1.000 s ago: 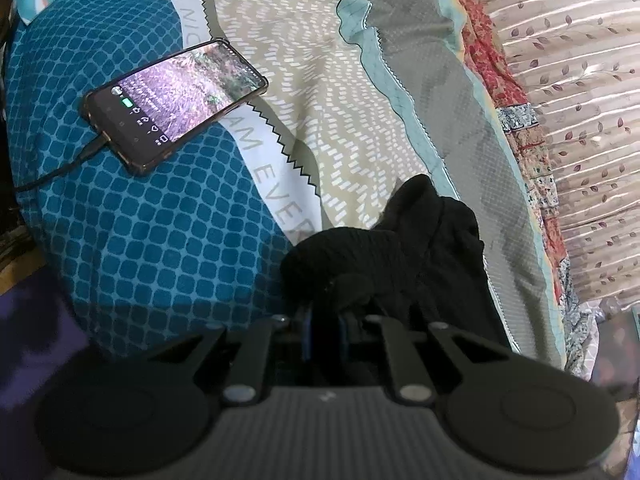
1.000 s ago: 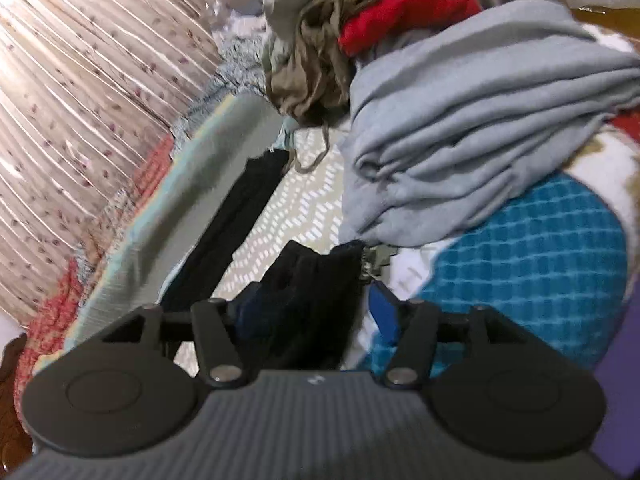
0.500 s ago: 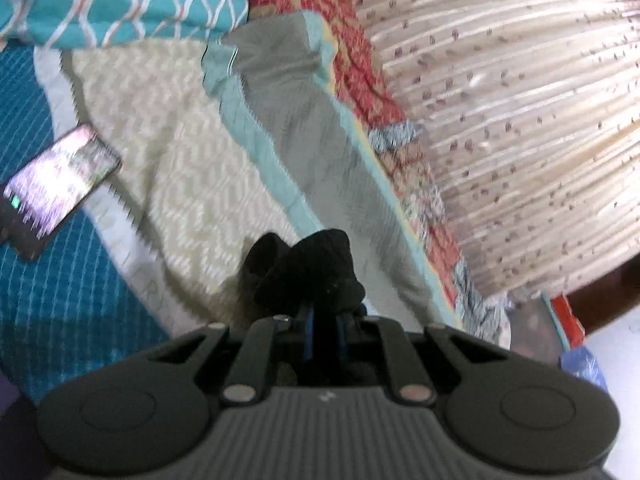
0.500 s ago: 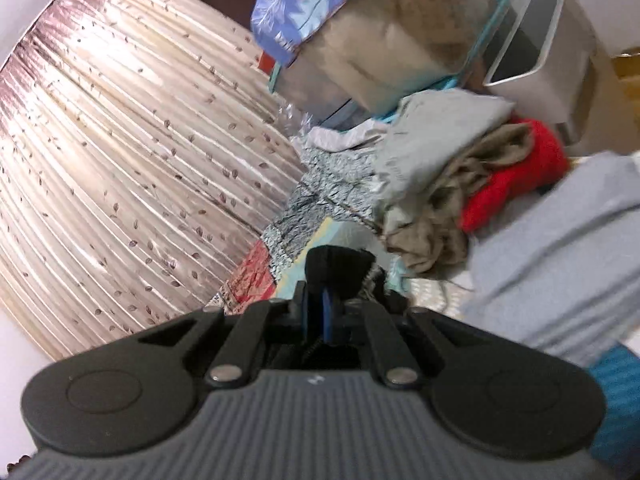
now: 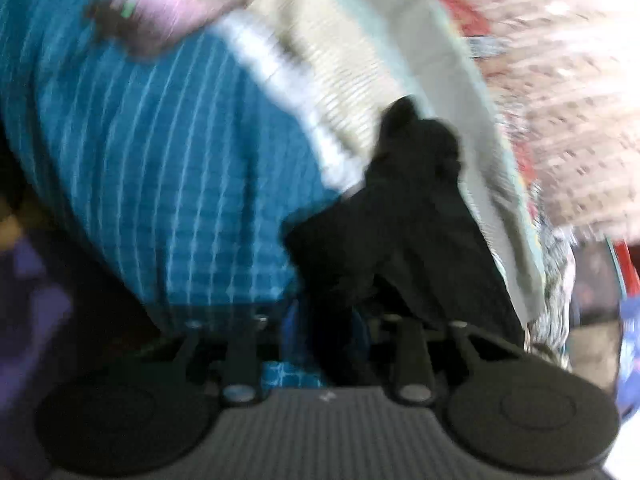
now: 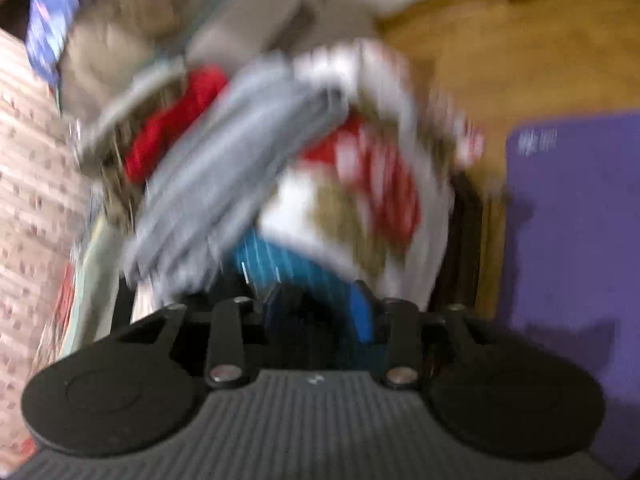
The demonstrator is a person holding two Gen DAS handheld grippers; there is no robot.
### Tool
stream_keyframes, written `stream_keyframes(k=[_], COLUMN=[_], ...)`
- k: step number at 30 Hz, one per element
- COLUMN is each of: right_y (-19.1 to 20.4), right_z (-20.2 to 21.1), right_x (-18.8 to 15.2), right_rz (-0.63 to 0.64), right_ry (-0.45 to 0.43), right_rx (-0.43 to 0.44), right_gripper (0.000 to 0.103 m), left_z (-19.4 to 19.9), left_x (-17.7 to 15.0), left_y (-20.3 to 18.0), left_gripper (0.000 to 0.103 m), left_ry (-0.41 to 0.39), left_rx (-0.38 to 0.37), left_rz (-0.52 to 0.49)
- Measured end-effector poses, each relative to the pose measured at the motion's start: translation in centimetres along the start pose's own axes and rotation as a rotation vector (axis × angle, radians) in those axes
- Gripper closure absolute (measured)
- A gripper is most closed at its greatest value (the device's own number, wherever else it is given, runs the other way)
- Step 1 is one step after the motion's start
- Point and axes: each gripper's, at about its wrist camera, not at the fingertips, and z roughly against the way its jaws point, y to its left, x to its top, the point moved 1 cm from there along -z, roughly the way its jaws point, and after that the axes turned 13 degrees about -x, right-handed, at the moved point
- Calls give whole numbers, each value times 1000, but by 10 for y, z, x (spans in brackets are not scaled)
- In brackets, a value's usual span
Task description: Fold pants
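Both views heavily motion-blurred. My left gripper (image 5: 324,340) has just been opening; jaws slightly apart, the black pants (image 5: 404,216) run between them, can't tell if the pads press on the cloth. Pants lie bunched on the bedspread (image 5: 160,184), across the teal check and the beige band, near the bed's far edge by the curtain (image 5: 560,92). Phone (image 5: 160,20) further up the bed. My right gripper (image 6: 320,312) has also just been opening; blue pads (image 6: 362,312) parted, dark cloth low between them, contact unclear. Grey garment (image 6: 224,184) heaped ahead, purple mat (image 6: 576,240) on the floor.
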Motion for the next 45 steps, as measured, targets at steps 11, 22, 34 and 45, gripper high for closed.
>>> stream_keyframes(k=[11, 22, 34, 45], right_y=[150, 380, 479, 506], right_z=[40, -76, -210, -183], right_x=[-8, -82, -119, -106], right_rz=[321, 616, 582, 622], right_ry=[-90, 112, 163, -35], right_rx=[306, 282, -18, 186], right_gripper=[61, 52, 39, 94], left_z=[21, -208, -240, -237], left_x=[93, 141, 142, 180], left_y=[-86, -89, -89, -103], left_gripper=[35, 3, 68, 77], left_ry=[-279, 0, -33, -230], left_rx=[45, 140, 172, 158], left_rz=[-282, -572, -611, -521])
